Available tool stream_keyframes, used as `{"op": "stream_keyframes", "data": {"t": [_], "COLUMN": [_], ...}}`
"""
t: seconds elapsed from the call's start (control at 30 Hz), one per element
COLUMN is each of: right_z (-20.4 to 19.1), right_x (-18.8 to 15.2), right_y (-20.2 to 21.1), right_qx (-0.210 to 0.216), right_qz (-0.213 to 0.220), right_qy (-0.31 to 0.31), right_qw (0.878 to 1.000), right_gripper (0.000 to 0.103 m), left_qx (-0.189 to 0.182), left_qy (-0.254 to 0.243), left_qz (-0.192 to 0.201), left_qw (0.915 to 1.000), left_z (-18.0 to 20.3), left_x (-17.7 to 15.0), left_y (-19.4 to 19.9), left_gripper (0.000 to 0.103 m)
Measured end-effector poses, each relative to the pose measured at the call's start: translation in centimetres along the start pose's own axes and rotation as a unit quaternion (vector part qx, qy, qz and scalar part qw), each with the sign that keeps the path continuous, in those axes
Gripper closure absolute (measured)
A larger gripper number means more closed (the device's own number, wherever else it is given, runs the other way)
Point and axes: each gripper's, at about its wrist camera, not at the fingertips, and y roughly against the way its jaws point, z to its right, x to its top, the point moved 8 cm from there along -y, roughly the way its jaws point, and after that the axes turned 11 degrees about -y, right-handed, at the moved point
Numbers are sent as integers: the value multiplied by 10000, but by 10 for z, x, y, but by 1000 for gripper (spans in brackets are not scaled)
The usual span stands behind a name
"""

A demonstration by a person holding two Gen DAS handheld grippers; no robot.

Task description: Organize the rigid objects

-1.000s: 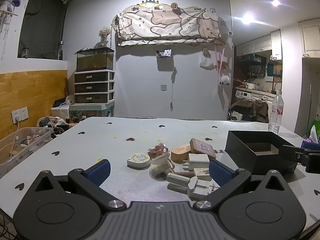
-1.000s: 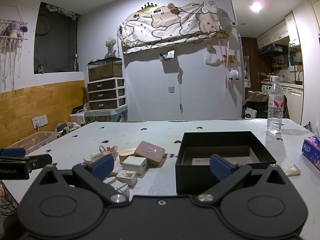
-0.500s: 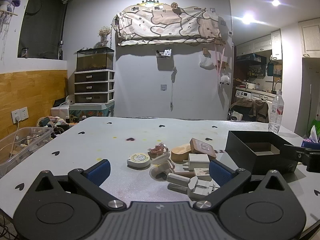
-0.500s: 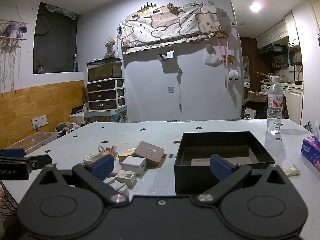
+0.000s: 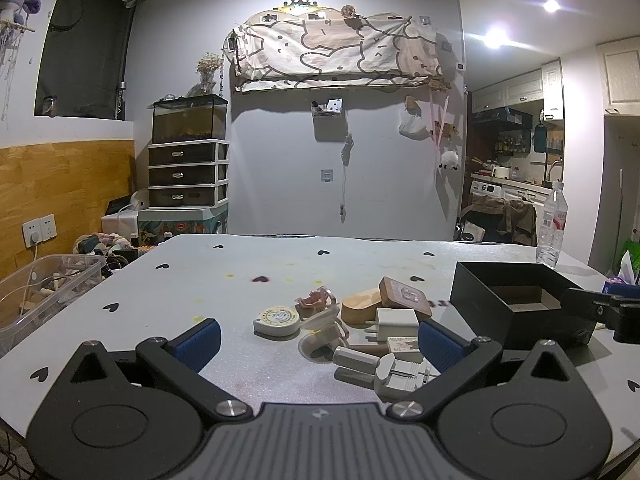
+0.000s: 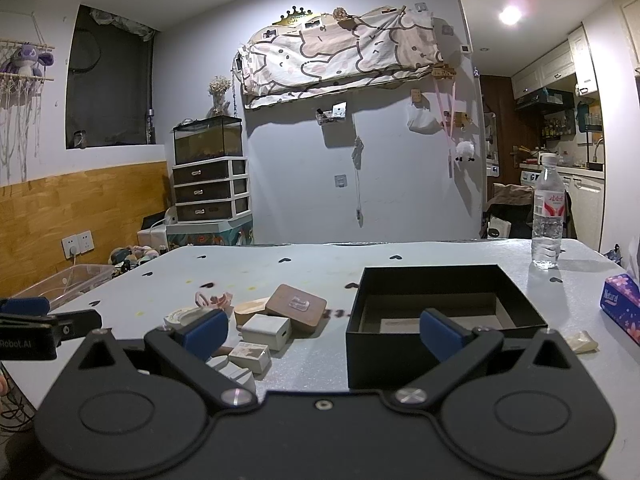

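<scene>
a: where do the rigid objects sit?

b: in a loose pile point(image 5: 360, 332) near the tabletop's point(image 5: 240, 280) near edge, toward the middle. a round white tape measure point(image 5: 277, 320) lies at the pile's left, a pink clip point(image 5: 316, 299) just behind it. a wooden oval piece point(image 5: 360, 308) touches a brown square box point(image 5: 404, 295) that leans on it, tilted. a white charger cube point(image 5: 396, 320) is in front of those, and a small printed box point(image 6: 250, 354) lies just beside the charger.

a: and the container?

b: an open black box point(image 6: 440, 308) stands to the right of the pile, apart from it, closer to the right edge. a pale card or paper lies on its floor; i cannot tell more.

a: the left hand-held gripper?

b: the left hand-held gripper point(image 5: 318, 340) has its jaws spread wide and holds nothing. it hovers low over the near edge, with the front of the pile between its blue fingers point(image 5: 198, 338).

a: the right one?

b: the right hand-held gripper point(image 6: 322, 334) is also wide and empty, facing the gap between the pile and the black box.

a: anything further out?

b: a water bottle point(image 6: 548, 220) stands upright near the far right corner, and a floral tissue pack point(image 6: 622, 308) lies at the right edge.
</scene>
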Motion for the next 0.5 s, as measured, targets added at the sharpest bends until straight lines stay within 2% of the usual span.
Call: {"op": "stream_keyframes", "data": {"t": [0.5], "right_z": [0], "right_x": [0], "right_y": [1], "right_qx": [6], "right_qz": [1], "right_qy": [0], "right_qw": [10000], "right_gripper": [0], "left_qx": [7], "left_qy": [3], "left_qz": [1], "left_qw": [10000], "left_z": [6], "left_x": [-5], "left_y": [-4], "left_gripper": [0]}}
